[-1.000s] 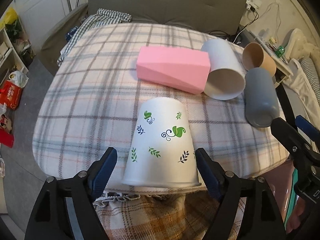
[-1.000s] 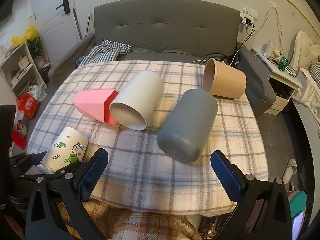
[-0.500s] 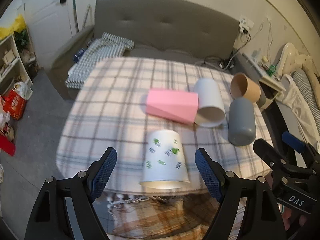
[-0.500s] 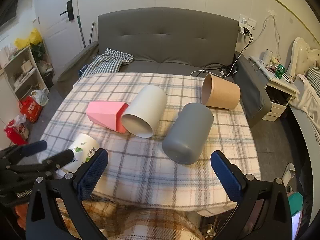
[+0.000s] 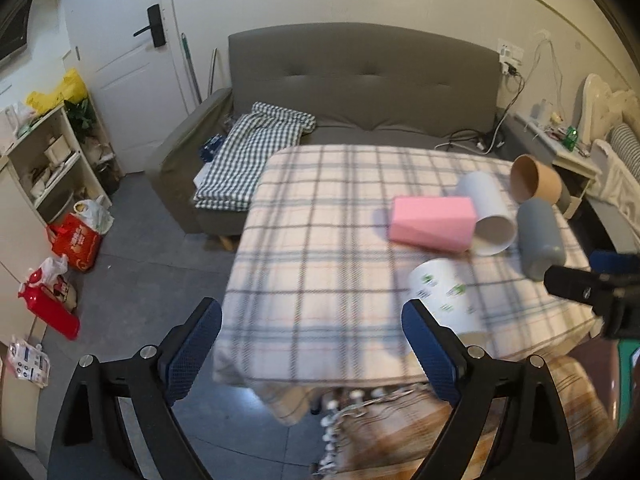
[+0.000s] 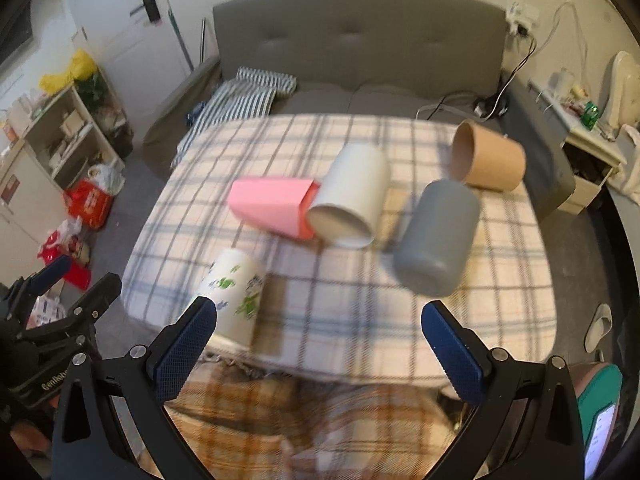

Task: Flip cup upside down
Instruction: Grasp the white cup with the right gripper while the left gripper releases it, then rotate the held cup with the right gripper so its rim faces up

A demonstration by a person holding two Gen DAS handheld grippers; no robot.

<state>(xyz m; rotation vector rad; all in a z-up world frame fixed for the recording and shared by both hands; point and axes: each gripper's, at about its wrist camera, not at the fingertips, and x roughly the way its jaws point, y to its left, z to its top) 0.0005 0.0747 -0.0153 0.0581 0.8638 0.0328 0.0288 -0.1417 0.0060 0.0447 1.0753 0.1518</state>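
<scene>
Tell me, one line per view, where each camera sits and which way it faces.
Left wrist: on the left gripper, above the table's near left corner, facing the sofa; its own open fingers show, the right gripper at the right edge.
Right wrist: on the right gripper, near edge, facing the same sofa; its own open fingers show, the left gripper at left.
Shared: leaf-print cup, pink box, white, grey and tan cups.

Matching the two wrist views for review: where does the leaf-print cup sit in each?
Left wrist: leaf-print cup, lower right, by the table's near edge.
Right wrist: the cup, lower left, near the same edge.
Shared landmark: pink box, just beyond it in both.
</scene>
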